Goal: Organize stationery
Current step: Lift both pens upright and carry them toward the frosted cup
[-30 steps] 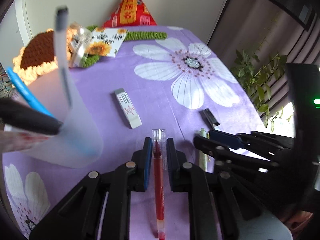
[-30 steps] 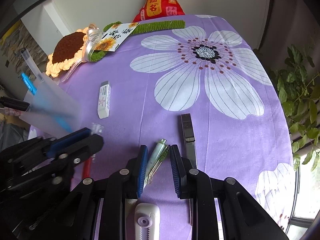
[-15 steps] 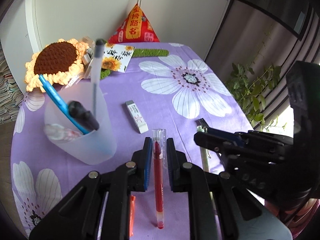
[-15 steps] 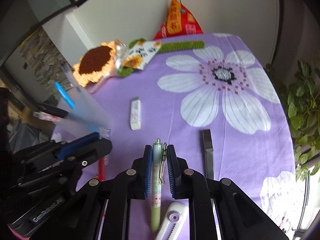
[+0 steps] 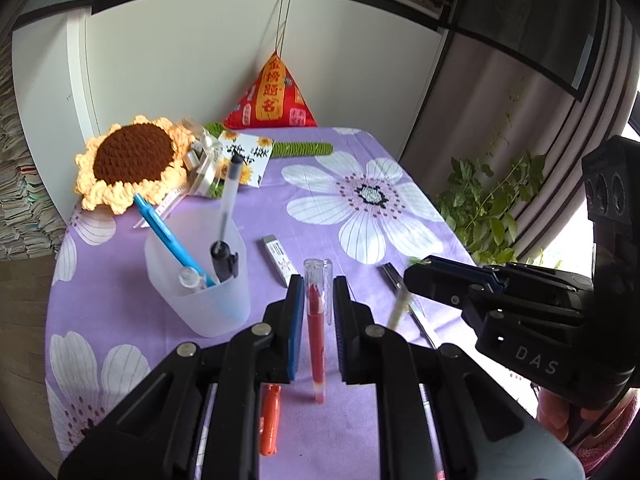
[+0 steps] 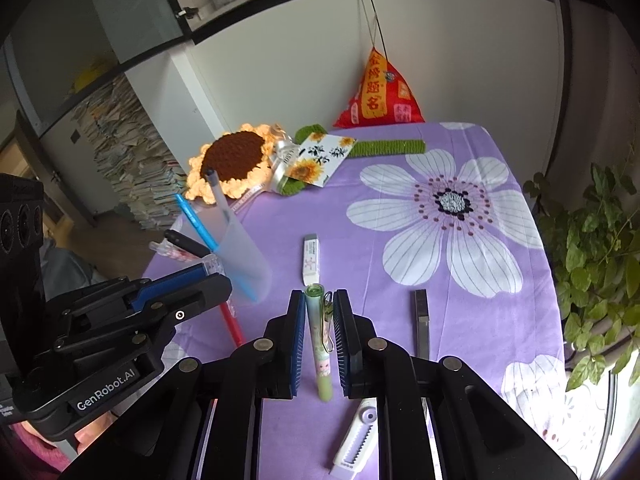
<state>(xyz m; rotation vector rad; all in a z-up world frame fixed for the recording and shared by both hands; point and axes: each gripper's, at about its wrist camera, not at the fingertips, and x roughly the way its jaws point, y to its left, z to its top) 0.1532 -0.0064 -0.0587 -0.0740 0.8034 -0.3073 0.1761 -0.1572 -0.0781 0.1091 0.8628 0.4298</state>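
Observation:
My left gripper [image 5: 317,284] is shut on a red pen [image 5: 315,332] with a clear cap, held above the purple cloth. In the right wrist view my right gripper [image 6: 319,300] is shut on a pale green pen [image 6: 320,344] with a wire clip, also off the cloth. A frosted pen cup [image 5: 208,304] holding several pens stands just left of the left gripper. A white eraser [image 5: 280,258] lies beyond the fingertips. The right gripper [image 5: 416,276] shows at the right of the left wrist view, and the left gripper [image 6: 216,276] at the left of the right wrist view.
A black bar-shaped item [image 6: 421,316] lies right of the green pen. An orange pen [image 5: 269,420] and a lilac-white correction tape [image 6: 356,436] lie near the front. A crocheted sunflower [image 5: 132,160], a card and a red pouch [image 5: 276,100] fill the far side. A plant [image 5: 488,208] stands off the table's right edge.
Both grippers have risen off the cloth, each with its pen. The right jaws closed on the green pen. The cup now sits lower and farther off in both views.

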